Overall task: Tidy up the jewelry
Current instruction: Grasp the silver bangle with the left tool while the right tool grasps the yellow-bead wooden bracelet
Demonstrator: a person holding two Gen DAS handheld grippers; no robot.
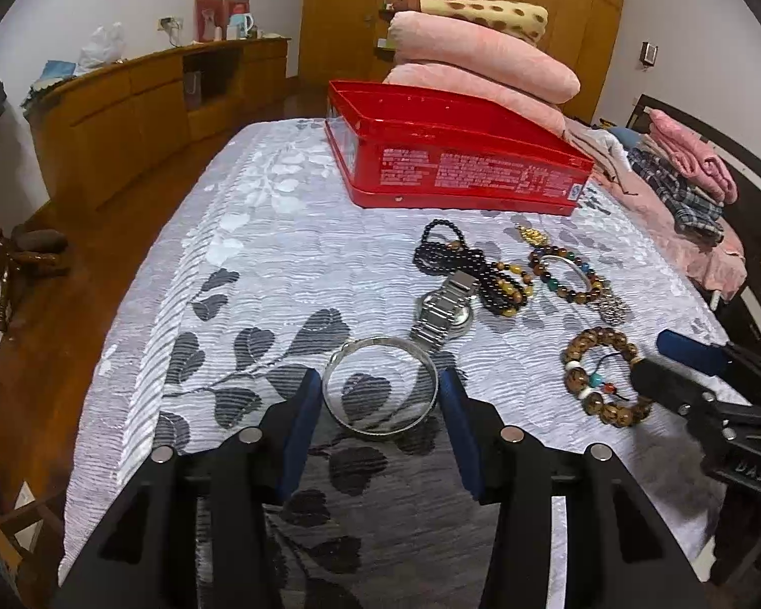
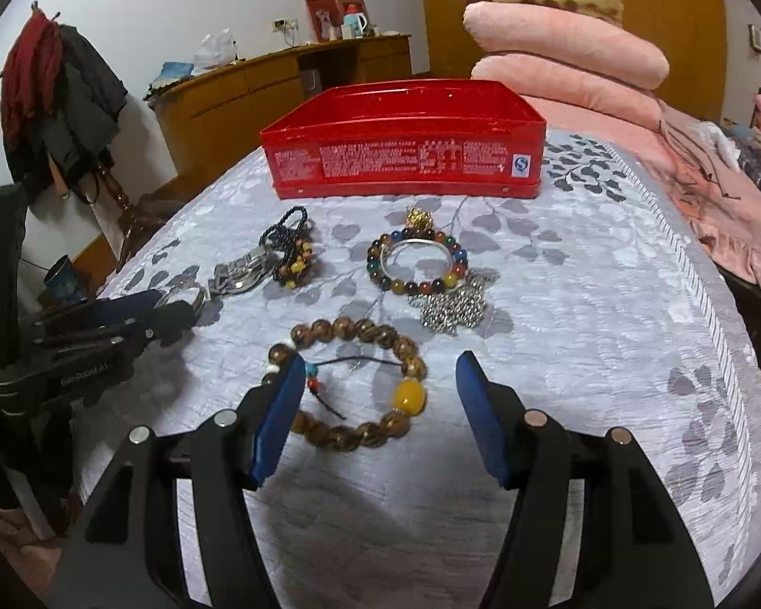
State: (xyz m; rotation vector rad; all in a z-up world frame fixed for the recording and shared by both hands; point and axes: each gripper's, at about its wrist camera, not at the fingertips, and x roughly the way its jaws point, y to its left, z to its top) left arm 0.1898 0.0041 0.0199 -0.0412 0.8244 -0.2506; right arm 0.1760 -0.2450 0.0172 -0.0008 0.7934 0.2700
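Observation:
A silver bangle (image 1: 375, 341) lies on the leaf-patterned bedspread (image 1: 279, 254), and my left gripper (image 1: 379, 385) is shut on it, a blue pad against each side. In the right wrist view the left gripper (image 2: 170, 307) shows at the left with the bangle (image 2: 198, 297) at its tips. My right gripper (image 2: 380, 370) stands open over a brown wooden bead bracelet (image 2: 360, 330) with a yellow bead. Its left pad overlaps the bracelet's left edge; the right pad is clear of it. The open red tin (image 1: 456, 172) sits behind.
Between the tin (image 2: 406, 162) and the grippers lie a steel watch (image 1: 441, 314), black and amber beads (image 1: 446, 248), a multicoloured bead bracelet (image 2: 416, 259) around a silver ring, and a silver chain (image 2: 451, 307). Pink folded bedding (image 1: 482, 51) is stacked behind. The bed's edge drops to the wooden floor at left.

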